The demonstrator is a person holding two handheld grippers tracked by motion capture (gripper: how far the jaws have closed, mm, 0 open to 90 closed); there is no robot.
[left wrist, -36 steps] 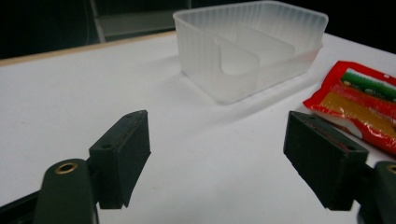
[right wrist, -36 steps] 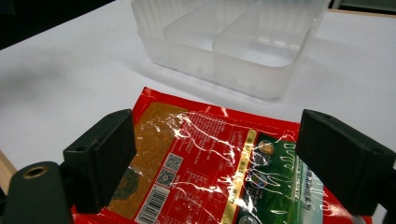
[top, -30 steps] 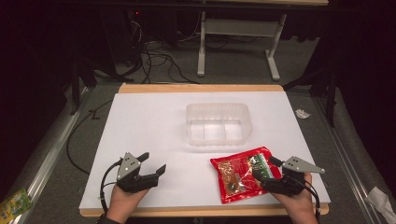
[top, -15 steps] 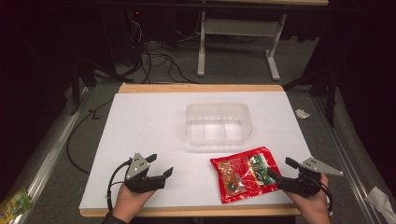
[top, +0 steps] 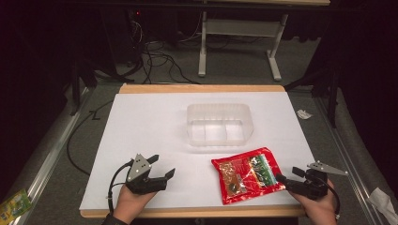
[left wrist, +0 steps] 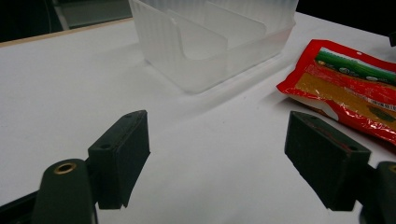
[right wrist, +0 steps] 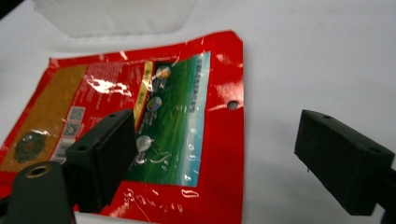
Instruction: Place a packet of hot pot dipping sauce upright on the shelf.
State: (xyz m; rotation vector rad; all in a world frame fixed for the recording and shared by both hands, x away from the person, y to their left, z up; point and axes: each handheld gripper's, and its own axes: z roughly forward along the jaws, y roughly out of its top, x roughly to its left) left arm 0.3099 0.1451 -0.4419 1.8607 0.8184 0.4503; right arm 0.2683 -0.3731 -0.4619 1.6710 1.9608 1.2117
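- Where the high view looks down, a white table with a wooden edge takes up most of the scene, standing on a grey floor with black cables and a grey desk frame behind it.
- Next in size, a clear plastic bin sits a little past the middle of the table; it is a rounded rectangle with ribbed walls, and thin inner dividers split it into compartments. Nothing can be seen lying in any compartment. In the left gripper view the same bin stands ahead with its dividers plain to see.
- A red snack packet lies flat on the table, just on the near side of the bin and toward the right, outside it. Its face carries a green panel and a brownish window; in the right gripper view the packet also shows a small punched hole near one edge.
- At the near left, the left gripper rests in a hand, jaws spread wide with bare table between them, well apart from the packet.
- At the near right, the right gripper is held low, jaws wide apart; one jaw overlaps the packet's edge in its own view, the other stands over white table, and nothing is gripped.
- Small crumpled white scraps lie on the floor to the right of the table.
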